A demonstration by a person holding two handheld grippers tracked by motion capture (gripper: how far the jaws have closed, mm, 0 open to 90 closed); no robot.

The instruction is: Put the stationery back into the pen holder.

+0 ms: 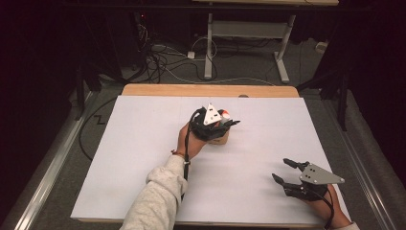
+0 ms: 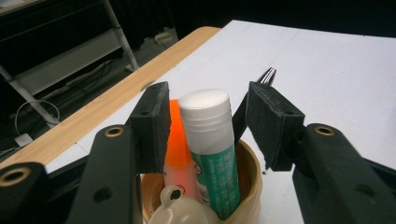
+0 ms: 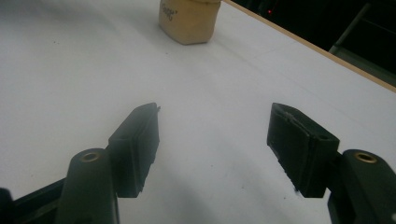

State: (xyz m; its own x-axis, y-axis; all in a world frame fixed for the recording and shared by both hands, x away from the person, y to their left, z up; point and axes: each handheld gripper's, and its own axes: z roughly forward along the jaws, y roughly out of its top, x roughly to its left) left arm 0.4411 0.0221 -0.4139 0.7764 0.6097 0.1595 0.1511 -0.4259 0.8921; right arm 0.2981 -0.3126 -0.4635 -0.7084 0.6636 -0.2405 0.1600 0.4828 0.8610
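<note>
A white sheet (image 1: 143,158) is covering the worktop (image 1: 143,90), whose bare wooden edge is showing along the far side. Beyond it, a tangle of cables (image 1: 158,60) is lying on the grey floor (image 1: 249,67), beside the white legs of another table (image 1: 208,48). A metal rail (image 1: 52,163) is running along the floor at the left.

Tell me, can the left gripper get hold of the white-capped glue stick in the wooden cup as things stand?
Probably yes. The left gripper is open with its jaws on either side of the glue stick, which rises above the cup rim. The orange item beside it may get pinched too.
</note>
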